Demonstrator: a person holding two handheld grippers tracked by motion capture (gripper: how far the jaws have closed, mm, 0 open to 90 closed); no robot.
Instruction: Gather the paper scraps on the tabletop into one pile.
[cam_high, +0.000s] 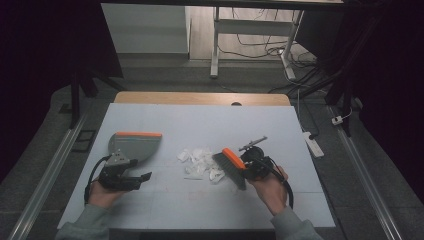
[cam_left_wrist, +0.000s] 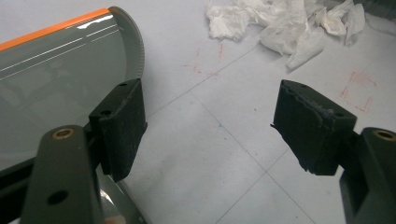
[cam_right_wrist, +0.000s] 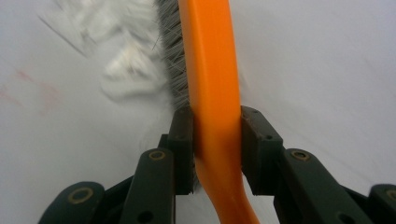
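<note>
Right gripper (cam_right_wrist: 215, 149) is clamped on the orange brush (cam_high: 231, 163), bristles touching the paper scraps (cam_high: 200, 161) mid-table. Left gripper (cam_left_wrist: 208, 126) hangs open beside the dustpan (cam_high: 134, 144) near the table's left edge. Best bet: seat the pan's lip flat first, then sweep low toward it.

We've got bare table (cam_high: 200, 125) open at twelve o'clock; the paper scraps (cam_high: 200, 161) block the centre, the dustpan (cam_high: 134, 145) sits at nine, the brush (cam_high: 231, 166) at three.
</note>
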